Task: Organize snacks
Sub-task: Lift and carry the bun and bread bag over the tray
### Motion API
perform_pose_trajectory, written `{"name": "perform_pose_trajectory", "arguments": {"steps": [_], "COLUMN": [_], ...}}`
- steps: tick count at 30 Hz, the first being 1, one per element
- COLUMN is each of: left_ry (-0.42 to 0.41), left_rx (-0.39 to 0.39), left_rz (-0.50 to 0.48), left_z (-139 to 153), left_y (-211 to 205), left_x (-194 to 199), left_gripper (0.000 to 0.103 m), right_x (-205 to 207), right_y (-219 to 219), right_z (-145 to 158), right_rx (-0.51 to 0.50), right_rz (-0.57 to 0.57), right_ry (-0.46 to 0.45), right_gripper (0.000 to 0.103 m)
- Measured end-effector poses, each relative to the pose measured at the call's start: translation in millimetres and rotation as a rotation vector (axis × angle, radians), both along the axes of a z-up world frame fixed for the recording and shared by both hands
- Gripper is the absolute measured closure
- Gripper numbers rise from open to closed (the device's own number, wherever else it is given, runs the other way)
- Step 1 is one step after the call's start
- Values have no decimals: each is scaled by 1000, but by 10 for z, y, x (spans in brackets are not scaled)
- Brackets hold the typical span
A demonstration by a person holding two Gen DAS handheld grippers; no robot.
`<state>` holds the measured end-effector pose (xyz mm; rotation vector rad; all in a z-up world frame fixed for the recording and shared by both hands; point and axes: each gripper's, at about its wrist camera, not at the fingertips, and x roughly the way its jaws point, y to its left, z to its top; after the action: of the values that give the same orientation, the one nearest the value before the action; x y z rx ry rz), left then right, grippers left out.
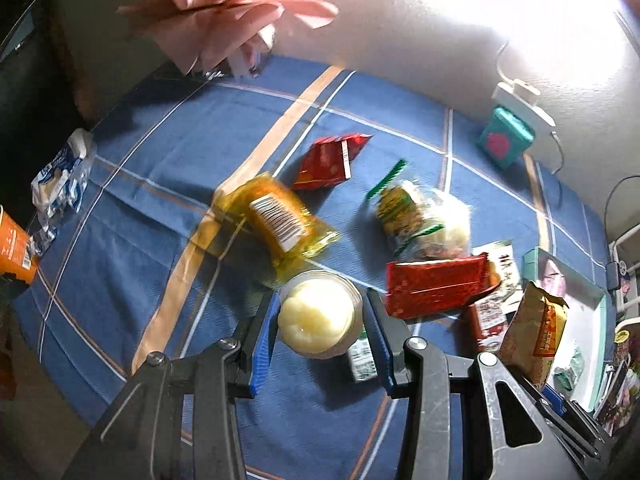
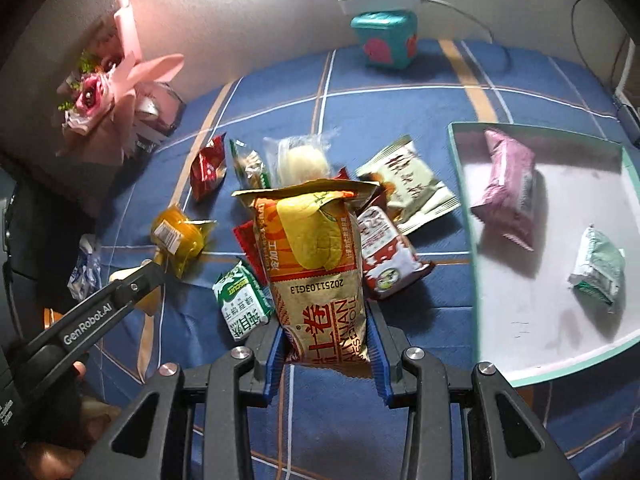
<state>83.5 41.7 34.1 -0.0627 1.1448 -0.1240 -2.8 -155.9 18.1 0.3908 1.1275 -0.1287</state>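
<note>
- The left gripper [image 1: 320, 336] has its blue fingers [image 1: 262, 344] pinching a clear cup of pale yellow pudding [image 1: 318, 314], held above the blue checked tabletop [image 1: 168, 152].
- The right gripper [image 2: 326, 350] has its fingers [image 2: 378, 354] pressed on the lower end of a tall orange-and-tan roll packet [image 2: 316, 264], which stands upright between them, off the cloth.
- Taking the white tray [image 2: 548, 374] with the teal rim as landmark: it lies to the right of the roll packet and holds a pink packet [image 2: 508, 188] at its far end and a pale green packet [image 2: 600, 268] nearer its right edge.
- Just left of the tray, on the cloth, lie a cream-green packet [image 2: 412, 184], a red-and-white packet [image 2: 384, 252], a clear-wrapped pale bun [image 2: 300, 156] and a small green-and-white carton [image 2: 240, 300].
- Farther left of the tray sit a yellow wrapped snack [image 2: 178, 236] and a small red packet [image 2: 208, 166].
- Beyond the tray, against the wall, stands a teal box [image 2: 384, 40]; a pink flower bouquet [image 2: 100, 100] is far to the tray's left.
</note>
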Motion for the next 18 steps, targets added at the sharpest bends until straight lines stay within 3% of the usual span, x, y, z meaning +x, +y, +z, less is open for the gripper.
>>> {"name": "perform_pose_trajectory", "arguments": {"steps": [6,18], "left_ry": [-14,6], "left_rx": [-29,-97], "left_rz": [-63,-296], "left_z": [46,60], "left_y": [-271,-1134], "left_x": [-71,-437], "left_gripper": [59,59], "right_x": [-81,-556], "right_y": [-229,-1327], "right_z": [77,98], "right_rx": [-50,-117], "right_rz": [-95,-392], "right_ry": [-7,34], "right_gripper": [64,64]}}
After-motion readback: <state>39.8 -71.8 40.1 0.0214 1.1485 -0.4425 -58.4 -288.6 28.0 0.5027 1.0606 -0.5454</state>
